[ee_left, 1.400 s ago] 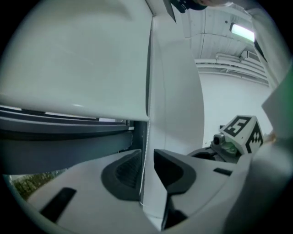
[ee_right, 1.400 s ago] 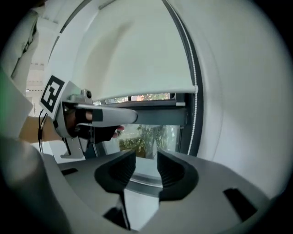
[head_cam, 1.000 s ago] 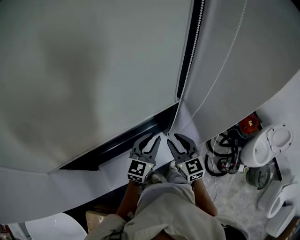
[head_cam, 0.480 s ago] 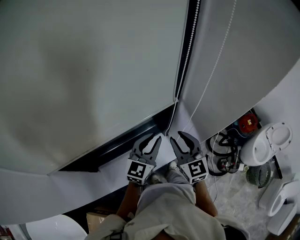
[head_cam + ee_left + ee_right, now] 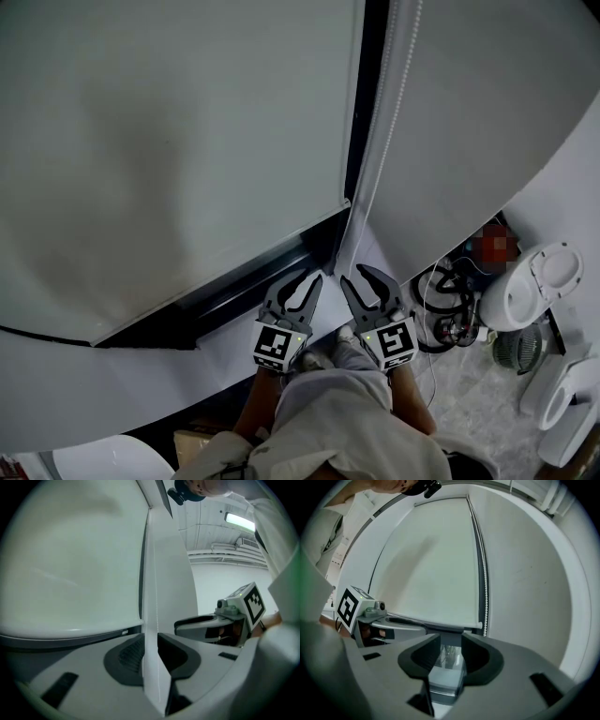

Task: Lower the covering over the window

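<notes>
Since the earlier head view the outer strand of the bead chain (image 5: 484, 602) has swung in beside the blind's edge. Both strands are now one blurred, near-vertical streak. My right jaws have just been closing a touch, with nothing between them.

The roller blind (image 5: 187, 141) covers most of the window. Its bottom rail (image 5: 446, 620) hangs short of the window's foot, leaving a dark strip of window (image 5: 234, 292) uncovered below.

The chain runs top to bottom along the blind's right edge and ends between my two grippers.

Left gripper (image 5: 307, 281): jaws part closed, a pale chain band fills the gap and the pads look pressed on it. I read that as a grip.

Right gripper (image 5: 353, 277): jaws well apart and empty. In its own view the chain hangs just up and right of the fingers, not touching.

So the right is the free hand and sits close by. I judge the next grab needs it shifted right onto the chain, above the left.
</notes>
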`<state>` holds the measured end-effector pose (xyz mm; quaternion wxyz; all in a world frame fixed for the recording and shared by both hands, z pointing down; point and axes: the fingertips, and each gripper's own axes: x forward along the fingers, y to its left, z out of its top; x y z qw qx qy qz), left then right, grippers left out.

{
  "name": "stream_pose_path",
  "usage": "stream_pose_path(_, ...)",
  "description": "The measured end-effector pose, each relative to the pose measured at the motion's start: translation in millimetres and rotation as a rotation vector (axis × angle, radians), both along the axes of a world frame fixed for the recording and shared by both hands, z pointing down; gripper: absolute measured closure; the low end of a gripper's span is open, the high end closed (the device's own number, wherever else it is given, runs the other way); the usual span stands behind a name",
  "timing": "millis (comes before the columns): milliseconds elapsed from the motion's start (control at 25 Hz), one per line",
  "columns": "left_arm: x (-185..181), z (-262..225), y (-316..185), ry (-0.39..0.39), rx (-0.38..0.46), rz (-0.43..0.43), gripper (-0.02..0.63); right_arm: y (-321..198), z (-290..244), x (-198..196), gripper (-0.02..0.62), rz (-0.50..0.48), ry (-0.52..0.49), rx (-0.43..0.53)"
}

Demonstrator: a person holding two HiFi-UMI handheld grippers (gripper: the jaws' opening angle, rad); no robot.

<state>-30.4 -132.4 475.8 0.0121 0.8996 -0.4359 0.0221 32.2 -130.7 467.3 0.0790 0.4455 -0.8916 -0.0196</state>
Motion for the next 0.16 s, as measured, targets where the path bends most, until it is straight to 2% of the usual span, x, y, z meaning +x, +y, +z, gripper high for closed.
stream_pose_path(160,0.4,-3.3,0.7,0.003,0.006,0.003,0.515,1.4,-1.6,1.9,0.471,0.007,0.006,-0.002)
